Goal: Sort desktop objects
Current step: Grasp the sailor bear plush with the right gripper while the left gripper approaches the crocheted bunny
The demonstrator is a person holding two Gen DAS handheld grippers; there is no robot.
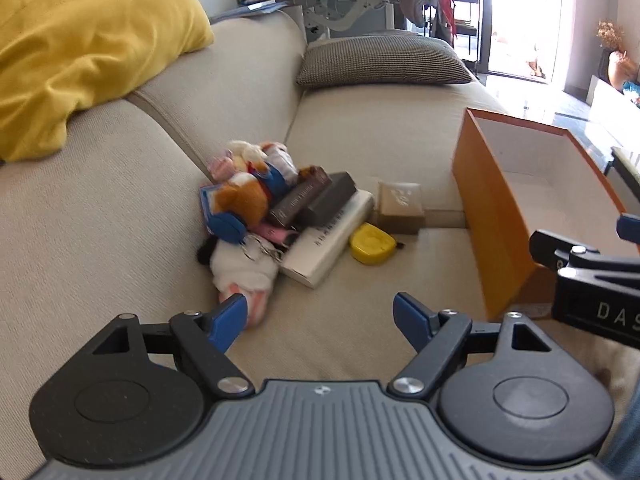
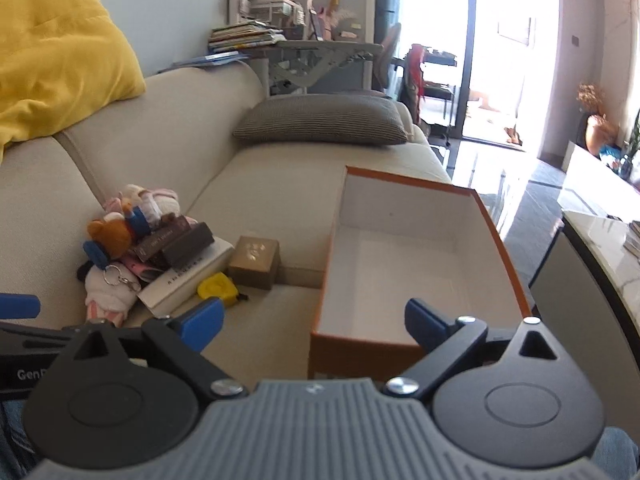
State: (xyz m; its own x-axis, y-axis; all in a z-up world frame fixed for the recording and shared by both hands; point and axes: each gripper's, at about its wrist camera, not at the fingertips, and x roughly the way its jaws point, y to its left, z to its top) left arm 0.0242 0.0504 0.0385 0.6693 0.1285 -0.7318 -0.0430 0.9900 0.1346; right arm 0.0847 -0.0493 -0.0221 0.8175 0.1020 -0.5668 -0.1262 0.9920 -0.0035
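Observation:
A pile lies on the beige sofa seat: plush toys, two dark boxes on a white book, a yellow tape measure and a small brown box. An open orange box with a white inside stands to the right, empty. My left gripper is open and empty, just short of the pile. My right gripper is open and empty at the orange box's near corner.
A yellow cushion lies on the sofa back at left. A grey cushion lies at the sofa's far end. A white tabletop stands at the right. The right gripper's body shows in the left wrist view.

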